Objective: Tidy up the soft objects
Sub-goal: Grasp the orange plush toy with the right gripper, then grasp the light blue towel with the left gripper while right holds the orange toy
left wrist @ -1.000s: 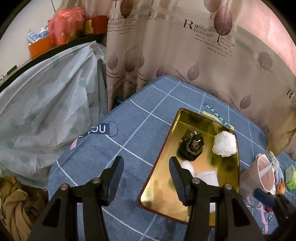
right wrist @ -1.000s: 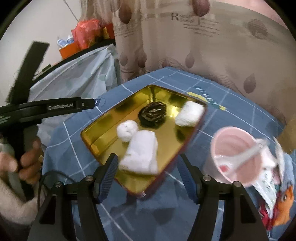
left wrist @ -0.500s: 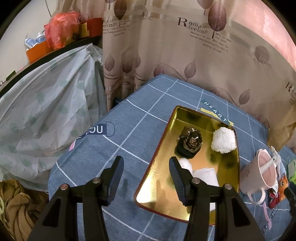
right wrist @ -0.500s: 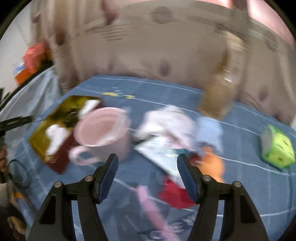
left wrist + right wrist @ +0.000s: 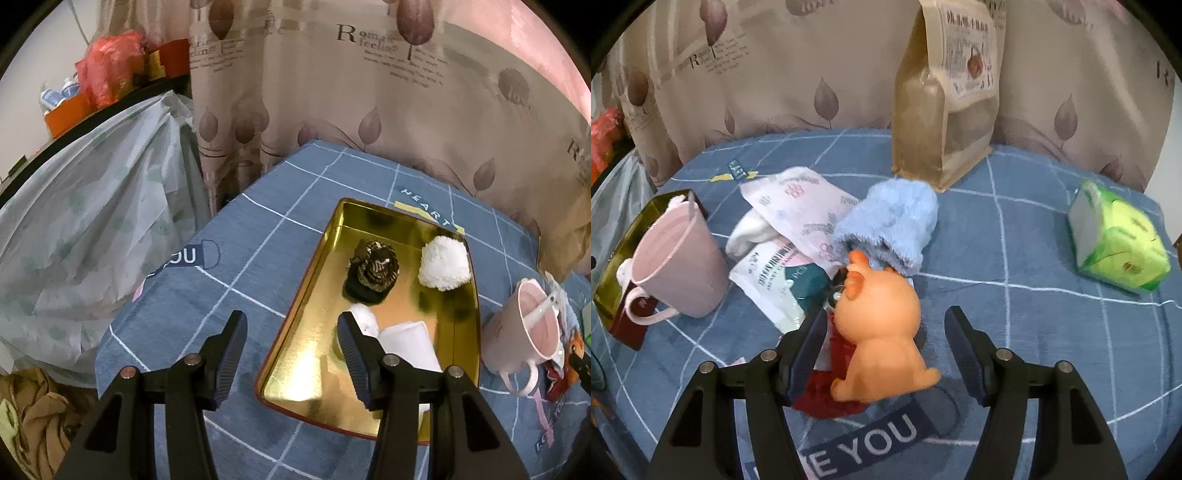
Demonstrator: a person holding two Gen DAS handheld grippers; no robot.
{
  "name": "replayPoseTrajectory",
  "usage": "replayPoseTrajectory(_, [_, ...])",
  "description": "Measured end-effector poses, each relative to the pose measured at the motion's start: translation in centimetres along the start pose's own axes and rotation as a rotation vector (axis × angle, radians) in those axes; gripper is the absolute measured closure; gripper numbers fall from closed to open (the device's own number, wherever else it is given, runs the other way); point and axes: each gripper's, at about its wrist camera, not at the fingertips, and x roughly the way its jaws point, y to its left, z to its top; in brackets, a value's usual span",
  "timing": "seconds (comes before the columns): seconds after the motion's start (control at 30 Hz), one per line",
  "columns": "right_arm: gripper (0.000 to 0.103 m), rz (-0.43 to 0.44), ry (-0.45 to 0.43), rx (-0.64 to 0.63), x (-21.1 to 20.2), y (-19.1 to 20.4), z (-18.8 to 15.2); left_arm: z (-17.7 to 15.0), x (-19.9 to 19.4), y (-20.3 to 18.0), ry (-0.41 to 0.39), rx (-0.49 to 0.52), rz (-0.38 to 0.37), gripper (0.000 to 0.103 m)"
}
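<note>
Right wrist view: on the blue checked cloth-covered worktop (image 5: 1052,325), a tall kraft paper pouch (image 5: 942,96) stands at the back, a green tissue pack (image 5: 1115,243) to the right, and a pink ceramic mug (image 5: 679,266) beside the gold metal tray (image 5: 306,354). A fluffy blue sock (image 5: 890,225) overlaps printed packets. The orange plush animal (image 5: 882,325) sits upright, facing away, between the spread right hand-held gripper (image 5: 886,332) jaws. The left hand-held gripper (image 5: 291,347), also spread, straddles the tray's rim.
</note>
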Motion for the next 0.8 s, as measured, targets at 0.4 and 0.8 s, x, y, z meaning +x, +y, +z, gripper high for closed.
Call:
replayPoseTrajectory(0.4, [0.058, 0.052, -0.021, -0.032, 1.0, 0.0, -0.7, -0.8, 0.1, -3.1, 0.007, 0.098, -0.003, 0.051])
replayPoseTrajectory(0.8, [0.058, -0.033, -0.059, 0.051, -1.8, -5.1, -2.2, -2.3, -3.1, -9.4, -0.019, 0.236, -0.134, 0.051])
